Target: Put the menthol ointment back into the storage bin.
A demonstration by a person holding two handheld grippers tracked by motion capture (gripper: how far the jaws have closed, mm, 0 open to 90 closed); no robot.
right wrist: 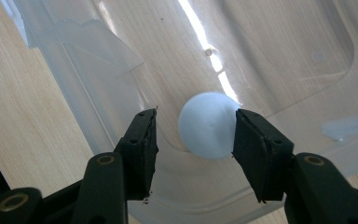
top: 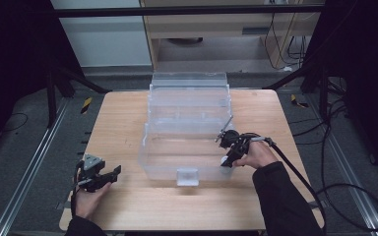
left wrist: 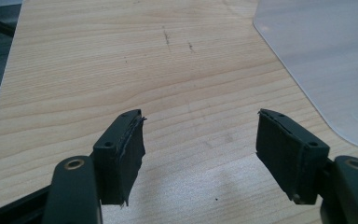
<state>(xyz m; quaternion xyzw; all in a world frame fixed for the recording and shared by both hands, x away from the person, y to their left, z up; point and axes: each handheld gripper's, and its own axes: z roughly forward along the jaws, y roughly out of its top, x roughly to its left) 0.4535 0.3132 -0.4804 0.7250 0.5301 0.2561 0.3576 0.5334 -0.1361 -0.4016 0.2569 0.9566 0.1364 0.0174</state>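
A light wooden table [top: 128, 123] stood on a grey floor, with dark frames at both sides and a pale cabinet behind it. In the middle of the table there was a clear plastic box [top: 187, 123] with its lid open toward the far side.

The right gripper [top: 225, 164] was at the near right corner of the box, held by the person's right hand [top: 259, 155]. In the right gripper view its jaws were apart, and a small white ball [right wrist: 207, 125] was between them. The ball lay on the clear bottom of the box, in the rounded corner. It was touching the right-hand jaw or was just beside it, and there was a gap to the other jaw, so the ball was not clamped.

The left gripper [top: 109, 173] was low over the bare table near the left front edge, well apart from the box. Its jaws were wide apart with nothing between them.
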